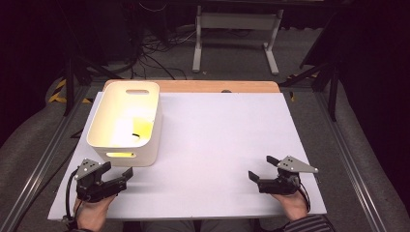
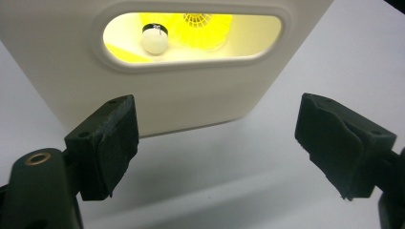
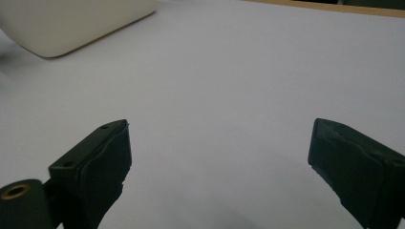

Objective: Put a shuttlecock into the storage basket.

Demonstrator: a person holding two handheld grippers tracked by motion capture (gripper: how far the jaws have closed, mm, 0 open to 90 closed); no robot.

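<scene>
Sitting in white bin (image 1: 126, 121), yellow shuttlecock (image 2: 203, 26) (white cork tip), both grippers' jaws wide apart, empty.

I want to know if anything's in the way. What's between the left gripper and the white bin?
Nothing: just bare white tabletop between the left gripper and the white bin, seen in the left gripper view.

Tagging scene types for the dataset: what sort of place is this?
Most likely a lab or data-collection rig, not a home. A white board lies on a wooden table between metal rails, with loose cables on carpet behind. The left gripper and right gripper rest open near a white bin.
</scene>
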